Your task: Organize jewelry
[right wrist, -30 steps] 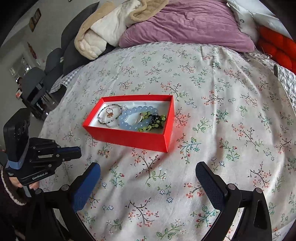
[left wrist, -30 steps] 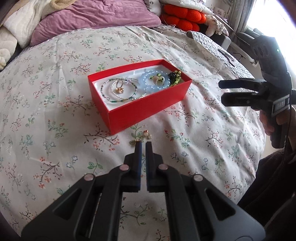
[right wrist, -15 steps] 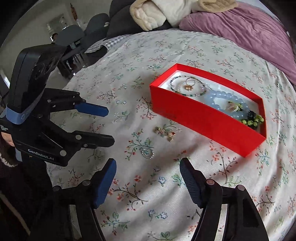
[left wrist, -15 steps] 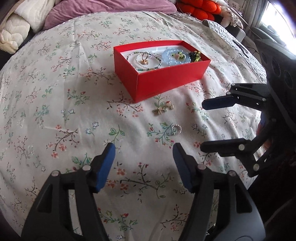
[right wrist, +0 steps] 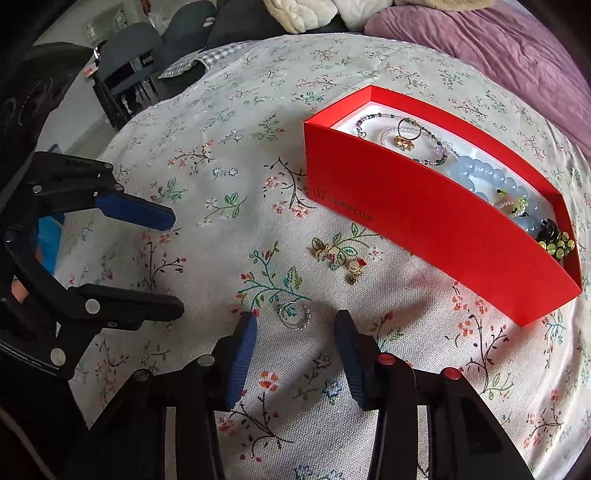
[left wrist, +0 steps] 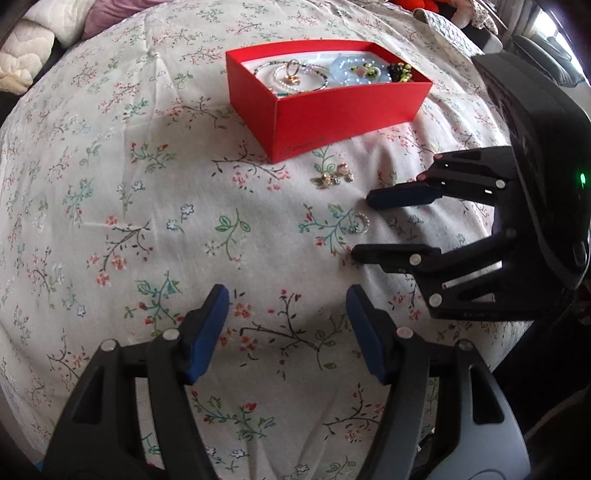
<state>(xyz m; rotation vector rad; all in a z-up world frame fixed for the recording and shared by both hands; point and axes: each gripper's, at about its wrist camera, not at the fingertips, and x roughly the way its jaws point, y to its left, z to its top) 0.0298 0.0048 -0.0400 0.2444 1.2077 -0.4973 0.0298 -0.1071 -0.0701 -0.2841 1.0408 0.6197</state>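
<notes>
A red box (left wrist: 332,103) (right wrist: 436,225) on the floral bedspread holds a beaded necklace, a gold ring (right wrist: 404,138), a pale blue bead bracelet (right wrist: 484,177) and dark green beads. Small earrings (left wrist: 332,177) (right wrist: 341,258) lie on the cloth in front of the box. A thin silver ring (left wrist: 360,223) (right wrist: 294,314) lies nearer. My right gripper (right wrist: 295,325) (left wrist: 360,227) is open, its fingers on either side of the silver ring, low over the cloth. My left gripper (left wrist: 288,295) (right wrist: 175,262) is open and empty, to the left of the ring.
A purple pillow (right wrist: 498,40) and cream blankets (right wrist: 314,11) lie at the head of the bed. Grey chairs (right wrist: 177,44) stand beyond the bed's left edge. Orange cushions sit at the far right in the left wrist view.
My left gripper opened and drew back from the earrings. My right gripper moved in low toward the silver ring and narrowed a little around it.
</notes>
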